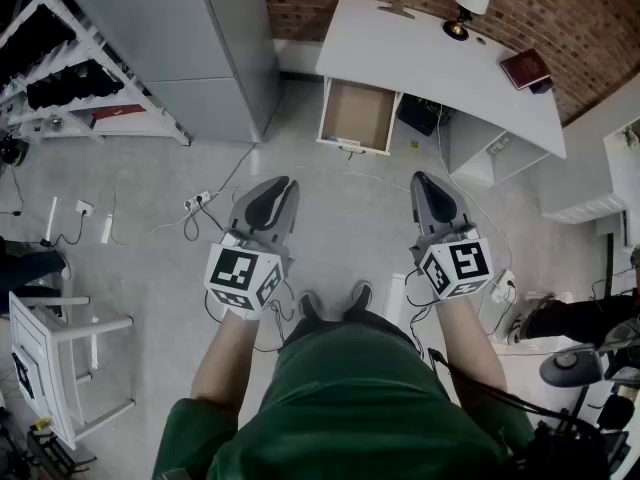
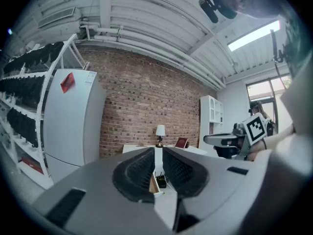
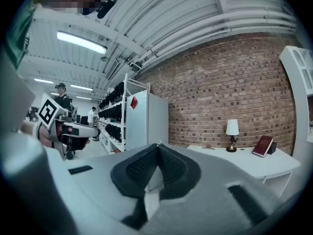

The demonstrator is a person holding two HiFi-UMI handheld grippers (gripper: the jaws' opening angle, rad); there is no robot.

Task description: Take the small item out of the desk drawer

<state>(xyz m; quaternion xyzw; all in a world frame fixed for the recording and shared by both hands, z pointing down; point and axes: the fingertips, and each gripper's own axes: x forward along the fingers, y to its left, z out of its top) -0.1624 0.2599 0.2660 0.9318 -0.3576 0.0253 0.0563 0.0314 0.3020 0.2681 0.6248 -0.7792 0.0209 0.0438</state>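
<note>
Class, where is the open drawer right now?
In the head view, the open drawer juts from the white desk's left end, right of the grey cabinet.

Red brick wall (image 1: 590, 8), grey floor (image 1: 150, 258) with loose cables, pale cabinet (image 1: 190, 38), white rack (image 1: 100, 48), white chair (image 1: 35, 360).

**Bright, even indoor light**

Ceiling strip light (image 2: 252, 35) glares white. Floor (image 1: 340, 193) shadows faint, soft-edged. Heavy fisheye bending, black corners in both gripper views. Left gripper (image 2: 156, 150) soft near the lens; brick wall (image 2: 146, 102) sharp.
</note>
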